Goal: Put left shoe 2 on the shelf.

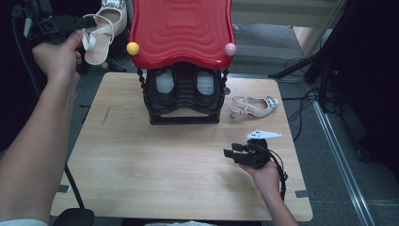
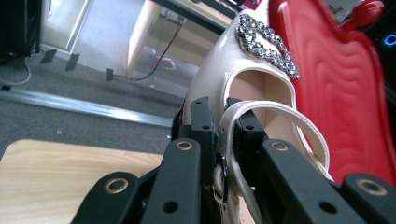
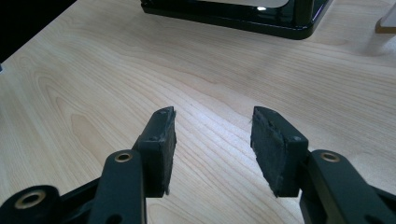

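left gripper (image 1: 80, 26) is clamped on the slingback strap (image 2: 261, 112) of a cream heeled sandal (image 1: 101, 40), held up in the air just beside the red lid (image 1: 181, 28) of the shoe rack (image 1: 183, 101) and well above the wooden table (image 1: 141, 155). by the look of it the step in hand is carrying this sandal to the rack; the next move would call for swinging it across and lowering it onto a free shelf or the lid without the thin strap slipping from the pads. right gripper (image 3: 212, 140) rests low over the table, jaws apart with nothing between them. well beyond it, the matching sandal (image 1: 254, 106) lies on its side near the rack. the held sandal is glossy, pearly leather with a rhinestone buckle (image 2: 268, 44) on the toe. the lid is shiny, rippled plastic with a yellow knob (image 1: 133, 48) and a pink knob (image 1: 230, 49). the rack frame is black, with twisted posts.
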Demonstrator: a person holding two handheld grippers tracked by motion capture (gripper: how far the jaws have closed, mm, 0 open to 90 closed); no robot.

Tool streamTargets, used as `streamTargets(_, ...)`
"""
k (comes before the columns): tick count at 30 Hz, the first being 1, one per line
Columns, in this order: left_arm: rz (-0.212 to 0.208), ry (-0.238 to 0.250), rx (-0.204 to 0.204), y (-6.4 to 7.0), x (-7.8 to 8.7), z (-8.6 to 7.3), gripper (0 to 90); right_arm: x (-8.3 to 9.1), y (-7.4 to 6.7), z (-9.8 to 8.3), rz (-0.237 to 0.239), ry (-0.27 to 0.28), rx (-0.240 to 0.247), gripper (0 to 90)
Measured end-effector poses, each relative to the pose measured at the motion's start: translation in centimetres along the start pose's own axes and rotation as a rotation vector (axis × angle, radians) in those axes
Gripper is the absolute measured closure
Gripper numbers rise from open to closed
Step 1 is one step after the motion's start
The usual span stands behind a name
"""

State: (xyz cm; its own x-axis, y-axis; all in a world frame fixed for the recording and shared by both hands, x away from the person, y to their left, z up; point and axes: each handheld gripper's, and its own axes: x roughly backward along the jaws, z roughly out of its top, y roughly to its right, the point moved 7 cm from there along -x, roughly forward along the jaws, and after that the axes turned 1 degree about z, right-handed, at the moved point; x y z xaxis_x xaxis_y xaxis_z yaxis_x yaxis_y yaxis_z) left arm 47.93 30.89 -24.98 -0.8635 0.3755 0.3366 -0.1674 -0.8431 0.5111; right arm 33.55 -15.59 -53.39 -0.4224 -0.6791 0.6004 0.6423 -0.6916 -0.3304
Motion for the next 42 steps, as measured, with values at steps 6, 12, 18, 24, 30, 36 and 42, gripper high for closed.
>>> streamTargets(6, -0.046, 0.022, -0.001, 2.6, 1.0, 2.0, 82.5, 0.0, 0.0, 0.0, 0.001, 0.001, 0.002, 51.4)
streamTargets(12, -0.067, 0.028, -0.039, 5.7, 1.1, 3.4, 82.4, 0.1, 0.0, 0.1, 0.000, 0.004, 0.006, 51.4)
streamTargets(18, -0.105, 0.010, -0.067, 8.9, 0.1, 3.8, 82.3, 0.2, 0.0, 0.0, 0.004, 0.004, 0.004, 51.3)
streamTargets(24, -0.135, -0.013, -0.085, 11.6, -1.8, 3.0, 82.2, 0.2, -0.2, 0.0, 0.010, 0.004, 0.006, 51.4)
streamTargets(30, -0.147, -0.035, -0.082, 13.1, -3.8, 1.9, 82.1, 0.2, -0.3, 0.0, 0.014, -0.003, 0.013, 51.3)
streamTargets(36, -0.146, -0.037, -0.083, 13.5, -5.6, 0.4, 81.9, 0.6, -0.1, 0.1, 0.015, 0.011, 0.004, 51.3)
streamTargets(42, -0.126, -0.056, -0.088, 13.1, -7.0, -1.2, 81.5, 0.7, -0.1, 0.1, 0.016, 0.014, 0.002, 51.3)
